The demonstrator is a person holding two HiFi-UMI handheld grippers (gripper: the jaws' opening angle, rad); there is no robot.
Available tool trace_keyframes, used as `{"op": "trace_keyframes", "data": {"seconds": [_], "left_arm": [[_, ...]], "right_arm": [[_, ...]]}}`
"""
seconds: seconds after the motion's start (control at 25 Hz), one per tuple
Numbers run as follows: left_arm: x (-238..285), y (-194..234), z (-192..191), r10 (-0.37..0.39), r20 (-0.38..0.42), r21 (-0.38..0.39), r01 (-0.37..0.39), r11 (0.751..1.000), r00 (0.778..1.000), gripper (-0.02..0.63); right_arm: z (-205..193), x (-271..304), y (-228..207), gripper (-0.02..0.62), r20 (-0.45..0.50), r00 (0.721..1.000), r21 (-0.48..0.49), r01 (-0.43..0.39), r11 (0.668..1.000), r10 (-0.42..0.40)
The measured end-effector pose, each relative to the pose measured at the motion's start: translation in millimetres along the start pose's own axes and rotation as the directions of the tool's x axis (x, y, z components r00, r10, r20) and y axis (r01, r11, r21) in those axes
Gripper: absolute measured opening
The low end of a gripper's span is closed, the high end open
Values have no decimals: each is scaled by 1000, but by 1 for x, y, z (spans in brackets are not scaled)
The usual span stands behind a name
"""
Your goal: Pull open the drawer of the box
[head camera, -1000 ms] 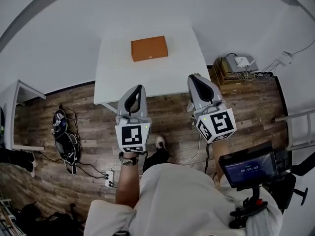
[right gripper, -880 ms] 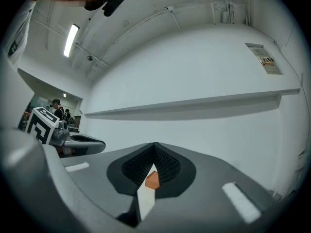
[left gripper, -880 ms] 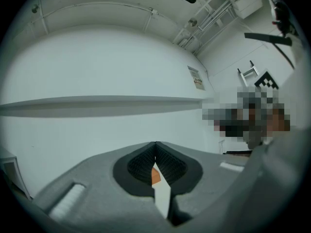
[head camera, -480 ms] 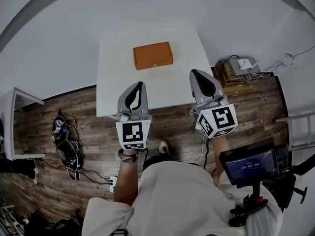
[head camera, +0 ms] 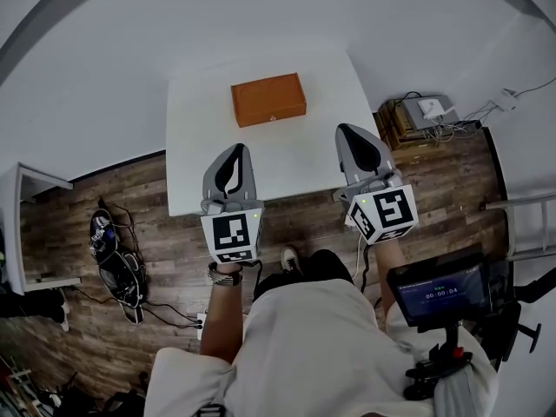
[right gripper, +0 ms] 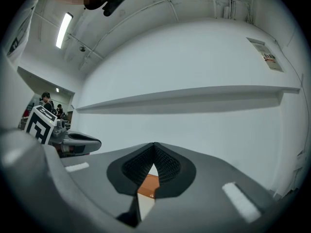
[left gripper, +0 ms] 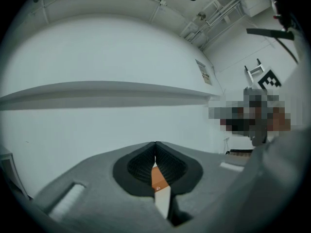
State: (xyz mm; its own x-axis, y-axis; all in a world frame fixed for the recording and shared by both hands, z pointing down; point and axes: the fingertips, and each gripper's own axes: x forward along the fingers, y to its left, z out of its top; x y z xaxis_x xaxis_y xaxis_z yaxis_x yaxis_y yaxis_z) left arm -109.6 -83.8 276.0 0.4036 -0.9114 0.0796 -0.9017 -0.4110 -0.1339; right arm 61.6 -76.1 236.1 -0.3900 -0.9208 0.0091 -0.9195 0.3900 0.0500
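An orange box [head camera: 268, 99] lies on the far half of a white table [head camera: 295, 150] in the head view, its drawer closed. My left gripper [head camera: 233, 158] hovers over the table's near left part, shut and empty, well short of the box. My right gripper [head camera: 350, 139] hangs above the near right part, also shut and empty. In the left gripper view a sliver of the orange box [left gripper: 158, 179] shows through the slit of the closed jaws. The right gripper view likewise shows the orange box [right gripper: 147, 184] far ahead below the shut jaws.
Wooden floor surrounds the table. A tangle of cables and gear [head camera: 117, 259] lies at the left, a stack with a white device [head camera: 417, 118] at the right. A small screen [head camera: 437, 295] sits by the person's right side. A white wall is behind the table.
The person has stepped closer to the table; both grippers now reach over its near edge. The box appears nearer. Both grippers stay shut.
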Motion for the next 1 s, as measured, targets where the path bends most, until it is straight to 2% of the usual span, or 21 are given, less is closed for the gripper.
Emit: {"op": "trace_keyframes", "data": {"seconds": [0.56, 0.68, 1.0], "left_arm": [[29, -11, -31, -16, -74, -9, 15, 1000, 997, 45], [42, -17, -45, -19, -98, -14, 18, 1000, 995, 51], [105, -20, -82, -26, -155, -58, 17, 998, 987, 66]], "right_arm": [[-22, 24, -16, 3, -29, 1000, 24, 5, 1000, -5], [-33, 33, -21, 38, -43, 999, 34, -7, 999, 9], [-81, 79, -60, 37, -110, 994, 61, -11, 998, 18]]}}
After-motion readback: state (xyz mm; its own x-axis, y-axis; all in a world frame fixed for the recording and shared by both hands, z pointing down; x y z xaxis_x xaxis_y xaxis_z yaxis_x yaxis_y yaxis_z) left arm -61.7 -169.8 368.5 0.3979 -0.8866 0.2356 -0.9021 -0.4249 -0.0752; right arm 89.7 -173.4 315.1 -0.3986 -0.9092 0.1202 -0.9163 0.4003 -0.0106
